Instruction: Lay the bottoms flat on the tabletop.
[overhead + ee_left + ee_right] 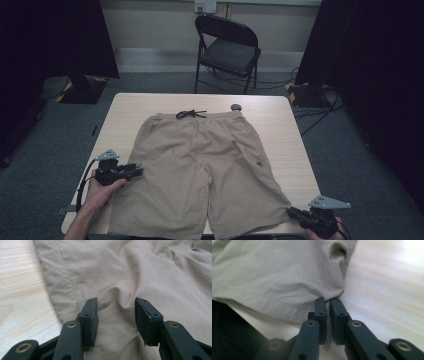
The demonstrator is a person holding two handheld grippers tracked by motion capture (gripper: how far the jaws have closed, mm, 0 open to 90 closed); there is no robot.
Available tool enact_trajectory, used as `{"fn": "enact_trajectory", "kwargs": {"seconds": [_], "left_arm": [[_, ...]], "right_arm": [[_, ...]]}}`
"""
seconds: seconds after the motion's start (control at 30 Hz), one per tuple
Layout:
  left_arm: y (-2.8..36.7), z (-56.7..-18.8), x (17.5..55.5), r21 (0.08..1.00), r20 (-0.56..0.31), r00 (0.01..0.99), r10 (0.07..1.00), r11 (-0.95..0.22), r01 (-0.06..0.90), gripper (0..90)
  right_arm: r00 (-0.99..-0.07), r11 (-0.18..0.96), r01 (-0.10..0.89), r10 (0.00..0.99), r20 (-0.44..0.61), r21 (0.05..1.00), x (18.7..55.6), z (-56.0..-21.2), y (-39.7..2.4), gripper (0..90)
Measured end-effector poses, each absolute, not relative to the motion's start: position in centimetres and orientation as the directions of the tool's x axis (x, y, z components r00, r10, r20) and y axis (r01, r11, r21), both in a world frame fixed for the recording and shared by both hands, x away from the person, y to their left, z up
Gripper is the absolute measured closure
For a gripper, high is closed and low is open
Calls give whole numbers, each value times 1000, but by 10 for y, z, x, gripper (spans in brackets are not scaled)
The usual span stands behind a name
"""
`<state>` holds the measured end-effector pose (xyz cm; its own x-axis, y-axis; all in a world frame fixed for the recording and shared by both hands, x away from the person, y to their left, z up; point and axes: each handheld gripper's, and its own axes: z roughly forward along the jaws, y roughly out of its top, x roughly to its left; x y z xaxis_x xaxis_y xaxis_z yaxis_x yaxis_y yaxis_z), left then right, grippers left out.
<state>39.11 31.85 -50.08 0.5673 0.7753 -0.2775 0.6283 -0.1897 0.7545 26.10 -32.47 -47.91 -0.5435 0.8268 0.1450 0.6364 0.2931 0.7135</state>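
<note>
L gripper at the shorts' left leg edge, about mid-length of the outer seam. Jaws part open, a clear gap between the pads; cloth lies under and between them, a small ridge of fabric rising in the gap. Pads not pressing on it as far as the left gripper view shows. Person's hand wraps the body from below.

R gripper at the shorts' right leg hem corner, near the table's front edge. Jaws nearly together, hem corner pinched between pads. Right gripper view shows the cloth pulled into a tight fold running into the slit.

View diffs: high view gives the whole layout – shorts flat, waistband away from the person, drawstring tied at waistband centre, small grey round obj just beyond the waistband's right end, folding chair well beyond the waistband. Left gripper view adds the side seam stitching and wrinkles; right gripper view adds the hem fold and a dark area off the table's edge below the hem.

Count: 1 pr shorts, 2 grippers, 1 table, 1 chair, 1 round obj, 1 drawstring.
</note>
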Motion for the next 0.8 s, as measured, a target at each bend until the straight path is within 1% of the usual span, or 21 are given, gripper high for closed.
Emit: {"fn": "enact_trajectory", "kwargs": {"seconds": [0.03, 0.07, 0.13, 0.23, 0.3, 0.4, 0.47, 0.53, 0.57, 0.63, 0.73, 0.8], "left_arm": [[319, -501, 391, 756, -277, 568, 775, -190, 627, 541], [319, -501, 391, 755, -277, 567, 776, -189, 627, 541], [318, -501, 391, 755, -277, 566, 776, -188, 628, 541], [318, -501, 391, 755, -280, 566, 775, -187, 629, 540], [318, -501, 391, 755, -279, 567, 775, -188, 628, 539], [318, -501, 390, 755, -266, 571, 776, -200, 624, 539], [318, -501, 390, 757, -271, 573, 773, -197, 623, 539], [319, -501, 390, 757, -275, 576, 770, -197, 624, 539], [319, -501, 390, 756, -275, 578, 768, -199, 624, 539], [319, -501, 390, 756, -273, 576, 770, -198, 623, 539], [319, -501, 390, 757, -268, 576, 772, -201, 622, 539], [318, -501, 390, 755, -265, 576, 773, -205, 623, 538]], "right_arm": [[-540, 277, 627, 828, 150, 728, 263, -476, -325, 722], [-537, 261, 615, 829, 153, 744, 266, -472, -323, 681], [-556, 256, 586, 817, 151, 769, 275, -464, -314, 646], [-594, 276, 544, 794, 132, 792, 298, -454, -289, 679], [-613, 286, 527, 780, 125, 800, 322, -452, -273, 743], [-588, 281, 553, 799, 128, 784, 354, -457, -260, 804], [-551, 268, 583, 824, 130, 767, 373, -466, -257, 805], [-527, 263, 615, 838, 140, 744, 386, -477, -256, 779], [-523, 277, 631, 842, 134, 724, 390, -483, -255, 766], [-537, 288, 642, 830, 149, 710, 392, -490, -254, 725], [-571, 310, 636, 805, 161, 707, 386, -489, -249, 575], [-586, 343, 623, 800, 129, 703, 380, -489, -247, 520]]}}
